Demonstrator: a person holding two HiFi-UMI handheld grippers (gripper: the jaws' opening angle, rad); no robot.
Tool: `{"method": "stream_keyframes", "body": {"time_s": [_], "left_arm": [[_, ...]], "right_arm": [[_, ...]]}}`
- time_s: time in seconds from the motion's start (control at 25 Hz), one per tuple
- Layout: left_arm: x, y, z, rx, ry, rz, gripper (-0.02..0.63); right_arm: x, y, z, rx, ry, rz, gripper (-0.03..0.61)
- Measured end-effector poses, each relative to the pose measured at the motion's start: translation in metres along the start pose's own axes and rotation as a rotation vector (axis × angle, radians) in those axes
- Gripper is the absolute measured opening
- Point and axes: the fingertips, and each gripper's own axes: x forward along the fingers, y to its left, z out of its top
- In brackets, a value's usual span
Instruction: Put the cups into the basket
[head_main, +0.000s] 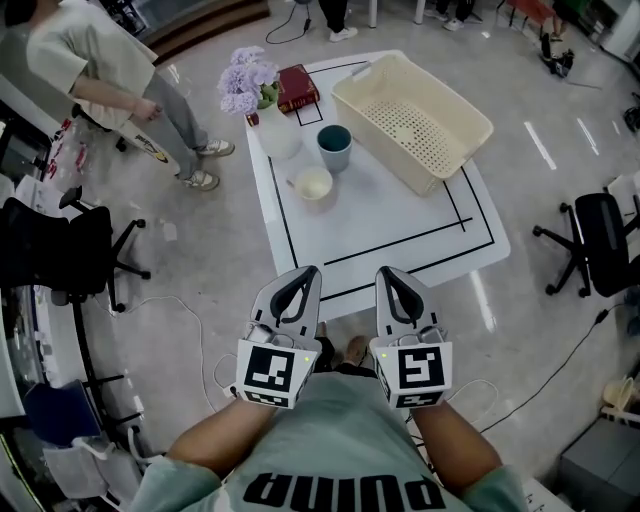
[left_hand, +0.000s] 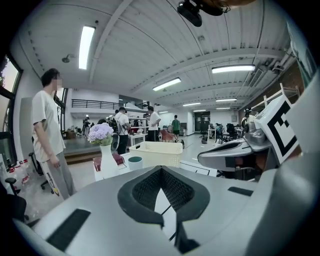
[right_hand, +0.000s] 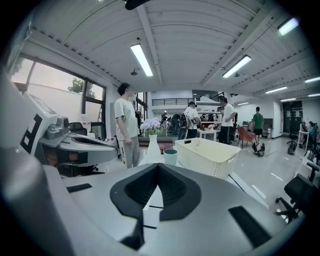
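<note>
At the near end of the table (head_main: 400, 225), short of its edge, I hold both tools side by side with nothing in them. The left gripper (head_main: 308, 272) has its jaws pressed together, and so does the right gripper (head_main: 386, 272).

The main risk, as I judge it, is arriving at a cup with the jaws closed. The tips would then shove it across the smooth top instead of straddling it. The cream cup (head_main: 313, 184) is low and wide, so a poor bite on its rim could tip it or let it slip. The teal cup (head_main: 334, 147) stands just beside the vase (head_main: 278, 135). A reach from the left that swings wide could knock that tall, narrow vase and its flowers (head_main: 248, 80) over. The two cups are also near each other, so going for one may bump the other.

Both cups sit on the table, not in the basket (head_main: 420, 125). They lie well ahead of the grippers, slightly to the left, with the cream cup nearer and the teal cup behind it. The basket is empty and lies beyond and to their right, close to the teal cup.
</note>
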Motion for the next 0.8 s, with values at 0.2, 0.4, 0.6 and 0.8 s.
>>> {"method": "stream_keyframes", "body": {"time_s": [0.2,0.4,0.6,0.8], "left_arm": [[0.017,0.018,-0.004,-0.004,0.005,-0.008,0.005],[0.039,0.033,-0.007,0.000,0.017,-0.034,0.005],[0.059,0.047,-0.004,0.021,0.019,-0.069,0.005],[0.073,0.069,-0.007,0.014,0.024,-0.083,0.006]], "right_arm": [[0.022,-0.001,0.000,-0.003,0.022,-0.011,0.009],[0.047,-0.005,0.002,0.008,0.048,-0.032,0.009],[0.075,-0.006,0.009,0.018,0.066,-0.049,0.009],[0.101,-0.004,0.013,0.014,0.085,-0.069,0.009]]}}
